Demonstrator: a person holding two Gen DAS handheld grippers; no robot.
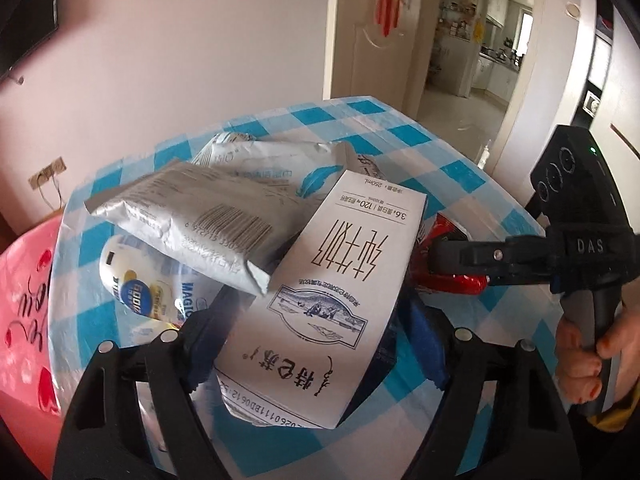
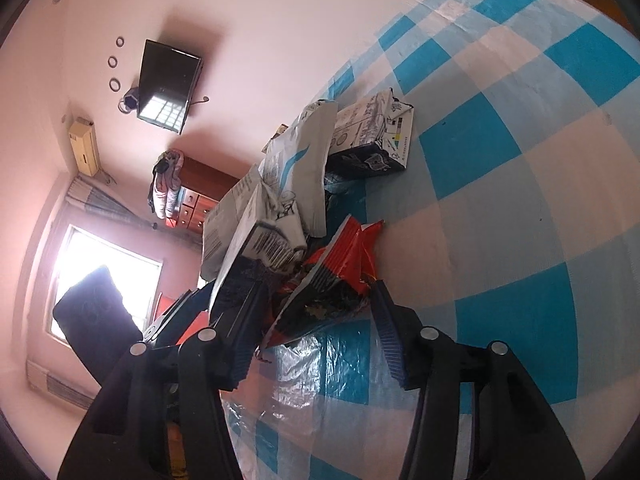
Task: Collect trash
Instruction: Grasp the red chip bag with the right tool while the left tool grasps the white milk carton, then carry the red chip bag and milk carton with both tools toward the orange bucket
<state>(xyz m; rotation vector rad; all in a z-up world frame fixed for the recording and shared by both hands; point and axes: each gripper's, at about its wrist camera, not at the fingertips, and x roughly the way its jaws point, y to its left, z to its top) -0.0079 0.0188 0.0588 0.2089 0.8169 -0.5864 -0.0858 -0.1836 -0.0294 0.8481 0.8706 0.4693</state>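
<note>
Straddling a white milk carton (image 1: 320, 300) at lower centre of its own view, the left gripper (image 1: 316, 356) has fingers apart on either flank; contact cannot be told. The right gripper (image 2: 316, 332) is clamped on a red wrapper (image 2: 340, 272), centre frame. Both lie on the checked tablecloth (image 2: 520, 200).

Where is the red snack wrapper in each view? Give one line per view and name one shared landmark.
Left wrist view: red snack wrapper at right of centre, behind the white milk carton.
Right wrist view: red snack wrapper at centre, between the fingers.
Shared landmark: blue checked tablecloth.
</note>
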